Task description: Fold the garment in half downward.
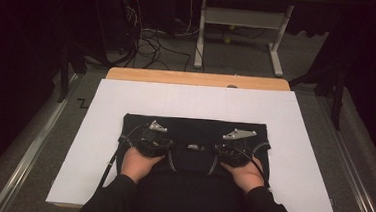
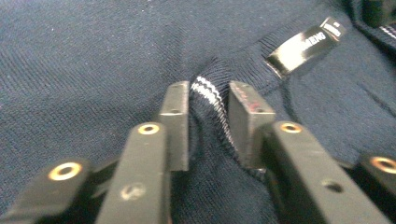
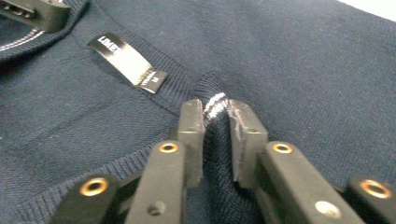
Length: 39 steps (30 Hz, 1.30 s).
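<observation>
A dark navy knitted sweater lies flat on the white sheet, its neck opening toward the person. My left gripper sits at the left side of the collar and my right gripper at the right side, with the neck label between them. In the left gripper view the left gripper pinches a raised fold of the white-striped collar rib, with the label beyond it. In the right gripper view the right gripper squeezes a like fold of the collar rib, beside the label.
The white sheet covers a wooden table and leaves bare margins on both sides of the sweater and behind it. Beyond the table stand a white desk frame and loose cables on the floor. Metal rails run along both sides.
</observation>
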### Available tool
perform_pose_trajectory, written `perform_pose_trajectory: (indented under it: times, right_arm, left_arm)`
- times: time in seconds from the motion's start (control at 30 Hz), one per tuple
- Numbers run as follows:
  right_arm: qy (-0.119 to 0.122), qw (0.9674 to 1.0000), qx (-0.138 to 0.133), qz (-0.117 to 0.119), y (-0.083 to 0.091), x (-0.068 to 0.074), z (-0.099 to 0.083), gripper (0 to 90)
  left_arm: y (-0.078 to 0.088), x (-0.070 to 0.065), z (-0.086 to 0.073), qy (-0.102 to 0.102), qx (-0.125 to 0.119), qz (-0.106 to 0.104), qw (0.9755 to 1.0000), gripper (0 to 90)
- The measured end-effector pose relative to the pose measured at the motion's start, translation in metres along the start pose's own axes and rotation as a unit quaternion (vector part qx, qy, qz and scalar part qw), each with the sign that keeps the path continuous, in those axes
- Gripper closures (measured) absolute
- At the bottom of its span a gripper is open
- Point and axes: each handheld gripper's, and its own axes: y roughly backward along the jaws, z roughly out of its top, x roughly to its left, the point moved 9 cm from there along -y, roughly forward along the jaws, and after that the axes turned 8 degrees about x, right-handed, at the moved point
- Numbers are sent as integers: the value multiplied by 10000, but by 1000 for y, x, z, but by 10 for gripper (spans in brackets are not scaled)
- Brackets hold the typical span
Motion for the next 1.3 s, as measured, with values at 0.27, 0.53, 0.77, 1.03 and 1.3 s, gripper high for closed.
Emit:
perform_pose_trajectory:
  times: [0.27, 0.53, 0.77, 1.03, 1.3]
  right_arm:
    - [106, 9991, -401, -83, 13, 3, 0, 805]
    - [201, 9972, -726, 10, 25, 11, -7, 806]
    - [279, 9956, -883, 132, 37, 20, -17, 810]
    - [305, 9940, -994, 332, 47, 29, -29, 809]
    - [505, 9922, -1072, 392, 58, 41, -40, 809]
  left_arm:
    - [18, -3, 0, 52, -663, 163, 9977, 739]
    - [29, -8, -11, 3, -915, -84, 9958, 738]
    - [37, -18, -24, -97, -1060, -235, 9940, 738]
    - [43, -30, -37, -191, -1166, -402, 9922, 736]
    - [57, -45, -54, -262, -1218, -609, 9903, 734]
